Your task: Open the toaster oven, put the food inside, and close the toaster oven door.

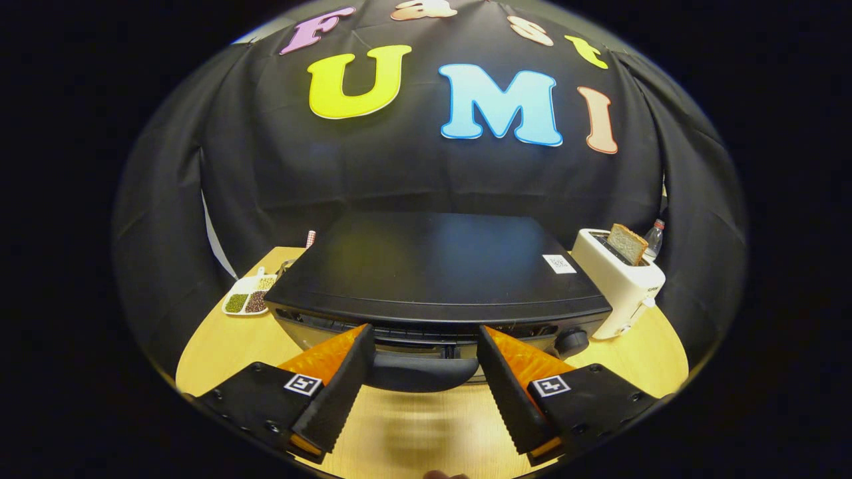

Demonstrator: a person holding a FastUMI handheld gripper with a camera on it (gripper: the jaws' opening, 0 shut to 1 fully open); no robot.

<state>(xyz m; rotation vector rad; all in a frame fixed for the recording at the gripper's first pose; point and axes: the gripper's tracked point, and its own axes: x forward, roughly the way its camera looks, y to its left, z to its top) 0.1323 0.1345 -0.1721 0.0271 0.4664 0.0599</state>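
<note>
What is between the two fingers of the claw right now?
In the gripper view, the oven door's dark handle lies between the open claw's fingers. They sit on either side of it, with no clear contact. Below it shows bare wooden table.

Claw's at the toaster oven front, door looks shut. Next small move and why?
Probably ease the claw forward and close on the door handle. The fingers are open on either side of it, not pressing, and the toaster oven door seems closed, so the handle needs gripping before pulling down.

The tongs [423,346] stand spread wide, the toaster oven [436,273] door handle [416,370] between their tips, untouched, above the wooden surface [426,426].
</note>
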